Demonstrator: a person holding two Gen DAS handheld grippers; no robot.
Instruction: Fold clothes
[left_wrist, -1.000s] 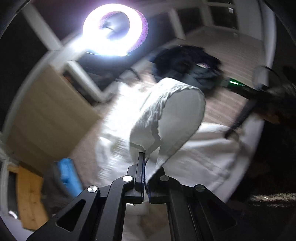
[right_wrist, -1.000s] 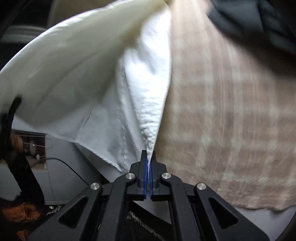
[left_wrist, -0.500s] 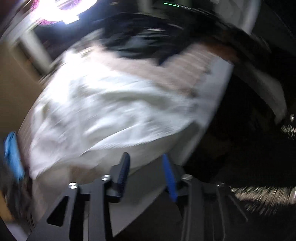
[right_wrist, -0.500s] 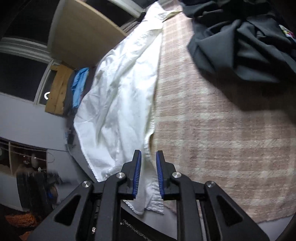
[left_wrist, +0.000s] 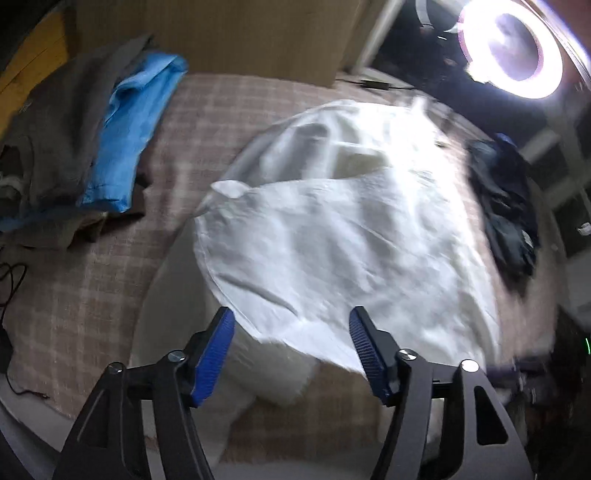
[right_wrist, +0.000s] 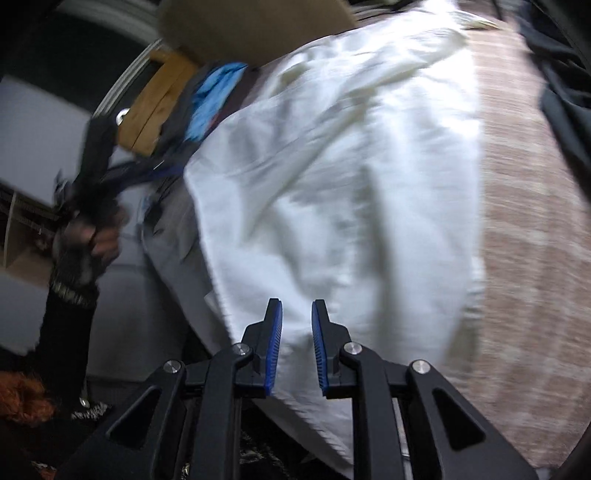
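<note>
Between the blue pads of the left tool (left_wrist: 291, 350), whose jaws stand wide and are opening, lies the near hem of the white shirt (left_wrist: 343, 236); the cloth passes under the gap, but neither pad presses on it, so nothing is held. From this tool the garment runs forward and to the right, toward the ring light (left_wrist: 513, 55), its long axis roughly following that line. It lies spread, with loose wrinkles, on the plaid bed cover (left_wrist: 74, 288), and its near edge hangs slightly over the bed's rim.

Right tool (right_wrist: 296, 347): jaws parted by a narrow gap, empty; the shirt's (right_wrist: 332, 184) hem shows beyond and below the pads, without contact. Here the garment stretches straight ahead, away from the fingertips, so both tools sit at the same short end of the shirt. As a judgement, the left tool is the nearer to a graspable edge, since the hem's corner lies directly under its opening, while the right tool hovers just beside the hem's other side.

Outward from the shirt: a blue garment (left_wrist: 133, 122) on a grey-brown one (left_wrist: 59, 140) to the left, well apart; a dark heap of clothes (left_wrist: 506, 214) just beside the shirt's right edge. The person's left hand (right_wrist: 88, 236) appears blurred at the left of the right-wrist view.

No brand, label or legible writing can be made out on any item.
</note>
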